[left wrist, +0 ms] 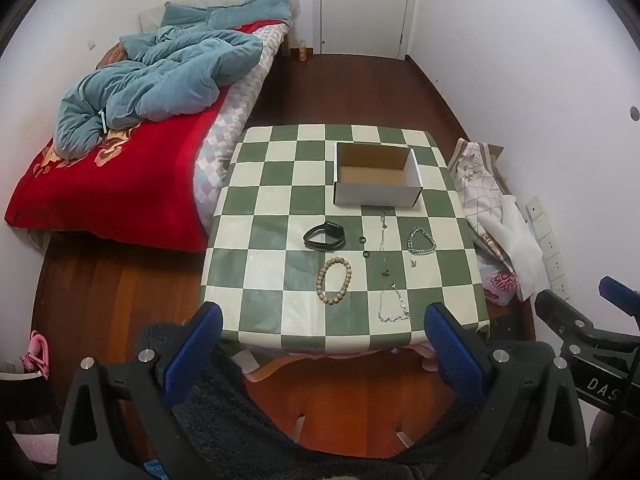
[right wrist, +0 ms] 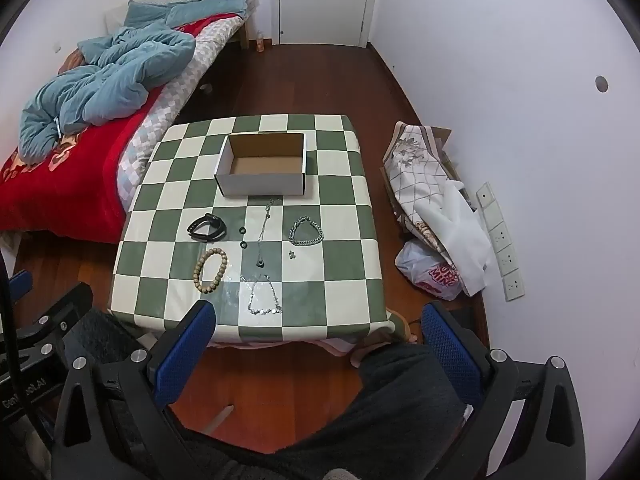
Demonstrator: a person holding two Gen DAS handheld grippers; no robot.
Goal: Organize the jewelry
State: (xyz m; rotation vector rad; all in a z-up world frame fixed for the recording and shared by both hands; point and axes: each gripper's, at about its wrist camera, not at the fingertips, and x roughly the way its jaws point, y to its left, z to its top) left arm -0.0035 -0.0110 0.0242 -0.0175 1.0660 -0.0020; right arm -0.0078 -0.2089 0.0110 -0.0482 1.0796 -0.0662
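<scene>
- Two grippers are hovering short of the near edge of the table (left wrist: 280,168), both above the wooden floor (left wrist: 352,400).
- Left gripper (left wrist: 324,344): blue-padded fingers (left wrist: 192,348) are standing wide apart, holding nothing.
- Right gripper (right wrist: 320,344): fingers (right wrist: 452,348) are likewise spread wide, holding nothing. Part of it is also showing at the right edge of the left wrist view.
- Table is wearing a green-and-cream checked cloth.
- Open cardboard box (left wrist: 376,176) is sitting toward the far side of the table, white outside, brown inside, with nothing in it.
- Black watch band (left wrist: 324,236) is lying nearer than the box, to the left.
- Two small black rings (left wrist: 363,240) are lying just right of the band, one nearer than the other.
- Wooden bead bracelet (left wrist: 334,281) is lying nearer than the band, apart from it.
- Long thin chain (left wrist: 384,236) is running from just before the box toward the near edge, ending in a dark pendant.
- Silver link bracelet (left wrist: 421,242) is lying right of that chain; one tiny silver piece (left wrist: 414,264) is sitting just nearer than it, too small to name.
- Silver necklace (left wrist: 394,304) is lying looped closest to the near edge, between the two left fingertips in the left view.
- Bed (left wrist: 120,184) with red blanket and rumpled blue quilt (left wrist: 160,80) is standing left of the table.
- Folded cloth and plastic bag (right wrist: 432,276) are lying on the floor to the right, by the wall.
- White door (left wrist: 364,4) is standing shut at the far end.
</scene>
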